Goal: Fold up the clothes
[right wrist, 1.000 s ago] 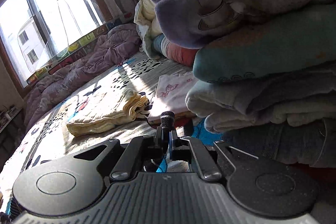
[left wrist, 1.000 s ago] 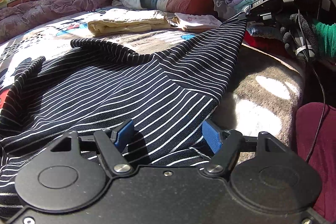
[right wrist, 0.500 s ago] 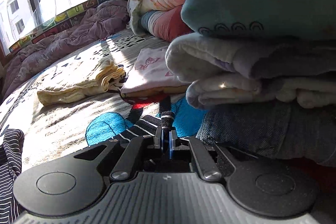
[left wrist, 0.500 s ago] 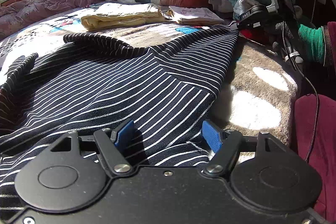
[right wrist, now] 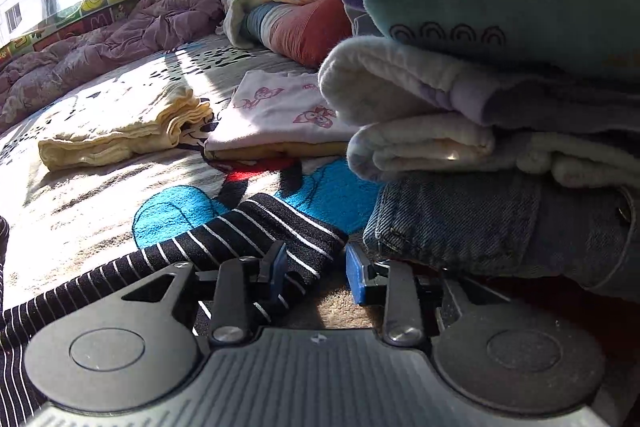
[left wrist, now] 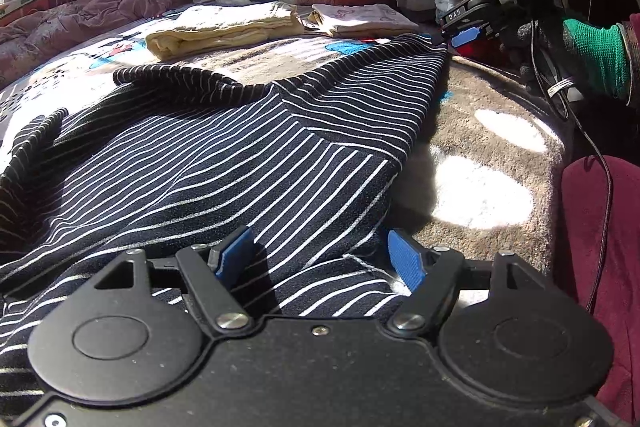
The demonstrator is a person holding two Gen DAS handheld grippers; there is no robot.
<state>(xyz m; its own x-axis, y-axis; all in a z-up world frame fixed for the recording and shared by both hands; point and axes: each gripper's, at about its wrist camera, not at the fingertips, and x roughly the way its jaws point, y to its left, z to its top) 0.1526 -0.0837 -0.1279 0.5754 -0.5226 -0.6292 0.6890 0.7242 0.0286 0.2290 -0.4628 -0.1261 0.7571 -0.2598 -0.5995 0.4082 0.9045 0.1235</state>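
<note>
While spread flat, striped garment (left wrist: 224,163).

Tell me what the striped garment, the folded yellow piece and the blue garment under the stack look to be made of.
Striped garment: soft matte knit, probably jersey; it drapes and ripples.
Folded yellow piece: thin crinkled woven cloth, perhaps cotton gauze; its layered edges are wavy.
Blue garment: denim, judging by faded twill and a stitched seam.

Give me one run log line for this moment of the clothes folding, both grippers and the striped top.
step: spreading striped top on bed | left gripper: open over hem | right gripper: jaws opening, corner between pads, released | folded yellow cloth: set aside
</note>
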